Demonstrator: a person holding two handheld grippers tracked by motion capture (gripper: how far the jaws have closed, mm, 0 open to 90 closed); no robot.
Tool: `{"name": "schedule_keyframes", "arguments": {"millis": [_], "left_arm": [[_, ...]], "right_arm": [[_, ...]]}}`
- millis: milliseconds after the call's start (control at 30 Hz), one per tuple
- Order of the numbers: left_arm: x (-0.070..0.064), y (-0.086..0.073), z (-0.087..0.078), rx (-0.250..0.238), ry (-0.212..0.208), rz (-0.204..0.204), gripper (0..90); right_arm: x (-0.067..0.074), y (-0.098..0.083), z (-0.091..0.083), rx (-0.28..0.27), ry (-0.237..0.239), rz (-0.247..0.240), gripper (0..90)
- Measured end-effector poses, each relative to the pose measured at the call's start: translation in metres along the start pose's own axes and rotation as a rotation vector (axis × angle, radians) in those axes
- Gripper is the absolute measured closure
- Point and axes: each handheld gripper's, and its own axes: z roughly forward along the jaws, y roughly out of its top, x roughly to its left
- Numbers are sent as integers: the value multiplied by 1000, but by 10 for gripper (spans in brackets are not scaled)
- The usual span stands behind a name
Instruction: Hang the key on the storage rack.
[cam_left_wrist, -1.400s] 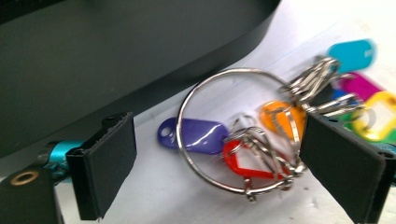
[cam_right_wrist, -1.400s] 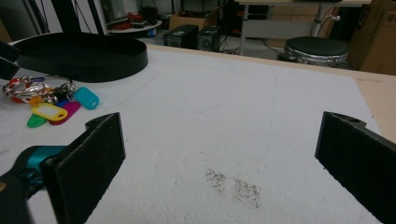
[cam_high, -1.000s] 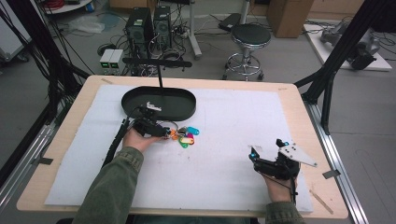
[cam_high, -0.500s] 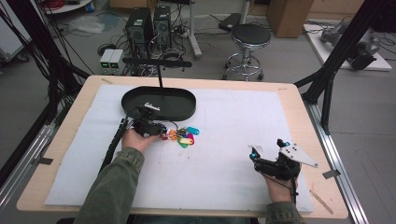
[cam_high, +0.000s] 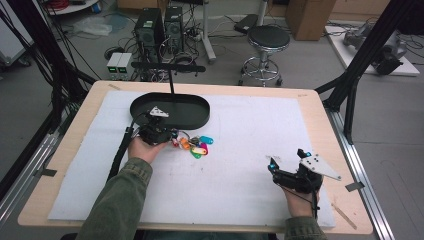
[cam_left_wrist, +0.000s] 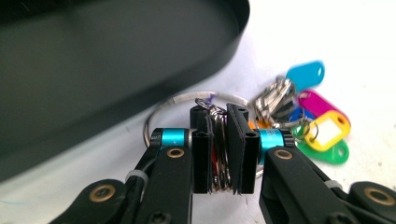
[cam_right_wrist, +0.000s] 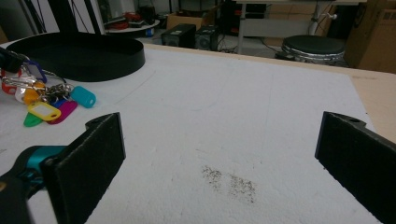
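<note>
A bunch of keys with coloured plastic tags (cam_high: 196, 146) lies on the white mat just in front of the black oval tray (cam_high: 197, 118). My left gripper (cam_high: 167, 136) is shut on the bunch's metal rings (cam_left_wrist: 219, 149), which sit pinched between its two pads. The cyan, pink, yellow and green tags (cam_left_wrist: 322, 130) trail to the right of the jaws. My right gripper (cam_high: 286, 164) rests near the front right of the mat, open, with only bare mat between its pads (cam_right_wrist: 88, 158). The key bunch (cam_right_wrist: 44, 100) lies far off to its left.
The white foam mat (cam_high: 240, 130) covers most of the wooden table (cam_high: 340, 150). A dark speckled smudge (cam_right_wrist: 229, 179) marks the mat ahead of the right gripper. Beyond the table's far edge stand a stool (cam_high: 269, 37) and computer cases (cam_high: 157, 25).
The left gripper has shifted slightly right and nearer with the key rings in it; the tags have bunched a little. The right gripper has stayed still.
</note>
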Motion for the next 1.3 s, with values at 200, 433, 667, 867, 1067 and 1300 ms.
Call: {"name": "schedule_keyframes", "arguments": {"millis": [200, 433, 667, 867, 1067, 1300], "left_arm": [[3, 6, -15, -65, -1, -3, 808], [1, 15, -27, -124, 31, 35, 810], [0, 34, -40, -151, 24, 75, 815], [1, 52, -54, -206, 46, 90, 816], [3, 65, -64, -225, 48, 109, 815], [7, 82, -73, -232, 65, 121, 816]], "right_arm": [[0, 0, -1, -7, -6, 0, 5], [0, 0, 0, -4, -4, -2, 5], [0, 0, 0, -1, 0, -2, 5], [0, 0, -1, -3, 0, -6, 5], [-1, -1, -2, -2, 0, -10, 5], [-1, -1, -3, -2, -2, -13, 5]]}}
